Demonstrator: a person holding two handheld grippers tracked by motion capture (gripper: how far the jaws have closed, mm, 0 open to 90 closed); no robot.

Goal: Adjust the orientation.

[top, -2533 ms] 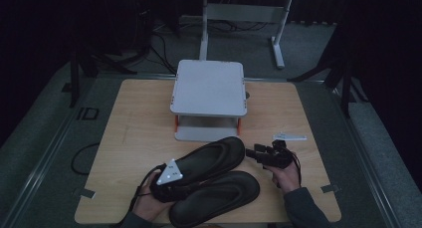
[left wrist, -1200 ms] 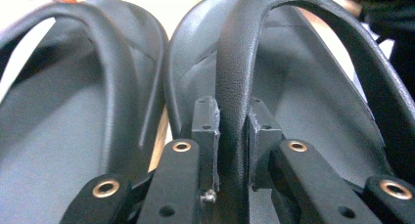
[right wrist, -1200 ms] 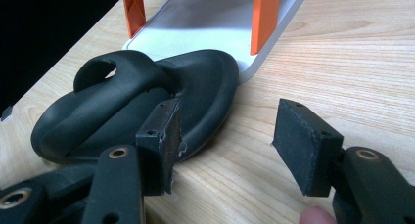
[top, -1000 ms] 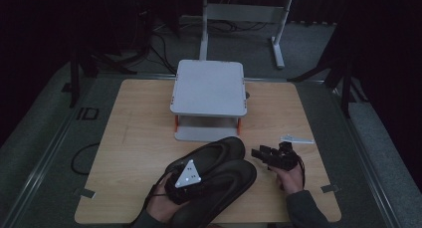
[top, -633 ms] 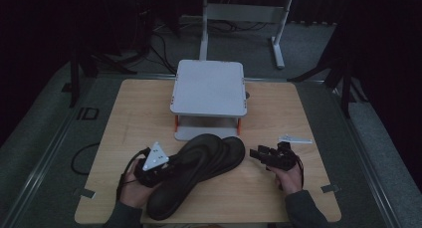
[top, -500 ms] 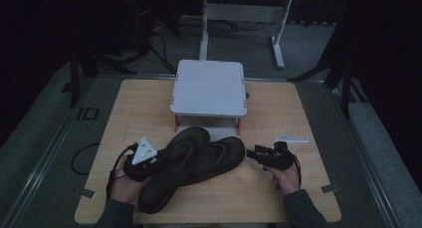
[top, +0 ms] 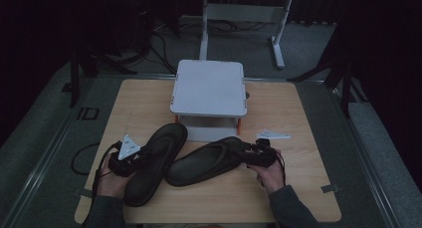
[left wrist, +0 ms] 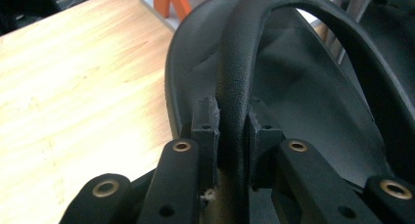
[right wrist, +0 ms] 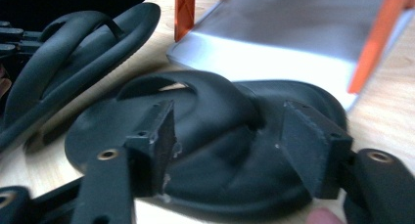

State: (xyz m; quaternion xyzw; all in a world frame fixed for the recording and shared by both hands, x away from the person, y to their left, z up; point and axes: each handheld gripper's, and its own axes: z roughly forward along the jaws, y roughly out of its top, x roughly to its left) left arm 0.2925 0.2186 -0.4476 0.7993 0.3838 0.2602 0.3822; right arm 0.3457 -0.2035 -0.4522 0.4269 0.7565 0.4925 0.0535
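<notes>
High view: left sandal (top: 152,163), clamped by its strap in left hand-held gripper (top: 130,161), has been dragged off right sandal (top: 211,161); right hand-held gripper (right wrist: 225,150) jaws just opened, straddling it unpressed; pair separated.

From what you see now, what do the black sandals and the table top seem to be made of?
The sandal held by the left gripper looks like matte black rubber or foam, with a pebbled strap. The other sandal looks the same, smooth and dull. The table top seems pale wood or laminate, showing grain lines.

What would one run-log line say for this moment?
left gripper: shut on left sandal strap | right gripper: open, jaws just opening around right sandal | both on table
</notes>
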